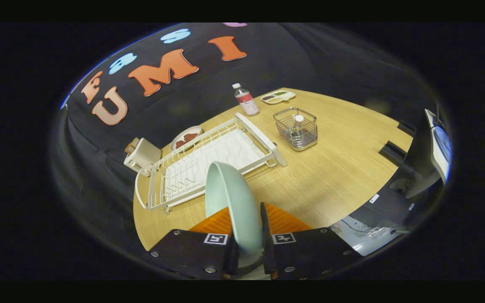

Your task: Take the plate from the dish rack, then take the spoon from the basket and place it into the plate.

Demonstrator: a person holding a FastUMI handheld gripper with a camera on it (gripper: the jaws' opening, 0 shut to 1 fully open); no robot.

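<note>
- Step: plate (232, 198) out of the dish rack (209, 160), held on edge above the surface (335, 168)
- Next, likely: set plate down flat, then go for the spoon in the wire basket (296, 128) beyond
- Hand-held gripper (249, 248): fingers narrow, both pressed on the plate's rim

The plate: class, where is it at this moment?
In the gripper view, the plate stands on edge, clamped between the fingers of the hand-held gripper, lifted above the table just in front of the white dish rack.
</note>
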